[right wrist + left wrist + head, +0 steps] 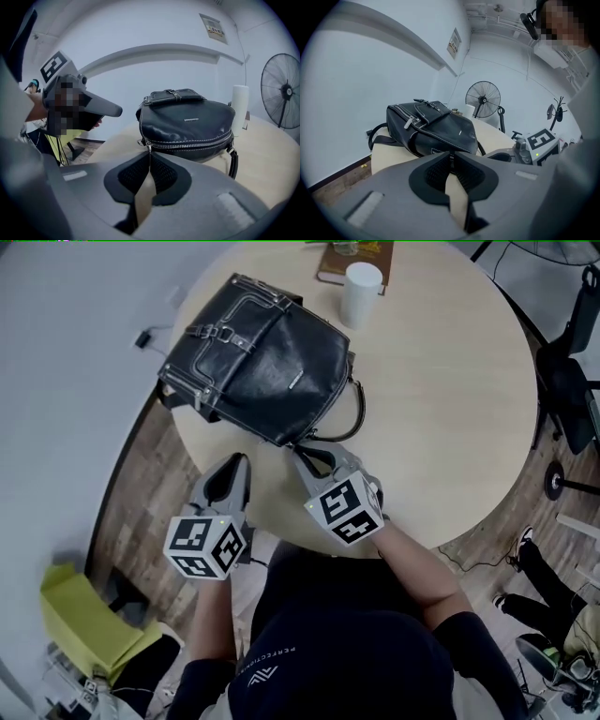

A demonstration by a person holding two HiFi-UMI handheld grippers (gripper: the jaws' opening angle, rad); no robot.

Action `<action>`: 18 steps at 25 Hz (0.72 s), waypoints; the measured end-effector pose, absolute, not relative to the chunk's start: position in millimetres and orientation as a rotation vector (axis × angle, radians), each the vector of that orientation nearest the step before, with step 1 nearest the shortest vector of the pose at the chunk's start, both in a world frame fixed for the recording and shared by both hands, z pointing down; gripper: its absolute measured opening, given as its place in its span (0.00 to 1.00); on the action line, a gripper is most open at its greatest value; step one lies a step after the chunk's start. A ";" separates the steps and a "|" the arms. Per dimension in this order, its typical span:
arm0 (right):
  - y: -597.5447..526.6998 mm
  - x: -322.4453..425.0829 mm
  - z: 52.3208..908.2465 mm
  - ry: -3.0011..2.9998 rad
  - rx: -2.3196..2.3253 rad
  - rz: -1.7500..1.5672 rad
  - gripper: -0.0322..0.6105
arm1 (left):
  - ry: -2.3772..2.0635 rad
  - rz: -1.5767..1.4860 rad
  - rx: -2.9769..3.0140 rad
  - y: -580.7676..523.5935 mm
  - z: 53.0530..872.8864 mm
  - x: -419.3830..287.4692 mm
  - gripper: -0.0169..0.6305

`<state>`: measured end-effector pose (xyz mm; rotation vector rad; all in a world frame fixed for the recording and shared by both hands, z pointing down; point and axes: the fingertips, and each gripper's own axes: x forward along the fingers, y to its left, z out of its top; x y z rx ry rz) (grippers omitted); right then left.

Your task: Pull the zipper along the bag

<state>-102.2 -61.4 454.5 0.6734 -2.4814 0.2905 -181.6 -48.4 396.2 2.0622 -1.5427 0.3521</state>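
A black leather bag (pixel 258 357) lies on the round pale table (pixel 441 381), with its carry handle (pixel 349 418) at the near right corner. My right gripper (pixel 309 454) reaches that near corner. In the right gripper view its jaws (pixel 150 152) are shut on the small metal zipper pull (pixel 149 146) at the left end of the silver zipper (pixel 192 143). My left gripper (pixel 234 463) hangs back at the table's near edge, apart from the bag (pixel 436 129). Its jaws (pixel 451 158) stand open by a narrow slit with nothing between them.
A white cup (pixel 361 292) and a brown book (pixel 354 263) sit at the table's far side behind the bag. A standing fan (pixel 483 99) is beyond the table. A yellow-green chair (pixel 80 620) stands on the wooden floor at lower left.
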 end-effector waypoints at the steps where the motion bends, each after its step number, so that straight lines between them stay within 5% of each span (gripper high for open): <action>1: -61.7 -102.2 454.1 -2.475 0.678 0.273 0.07 | -1.528 0.355 2.075 -50.5 395.7 -179.6 0.09; 18: -72.7 -77.3 452.5 -2.420 0.697 0.238 0.07 | -1.491 0.388 2.105 -64.5 393.9 -165.1 0.11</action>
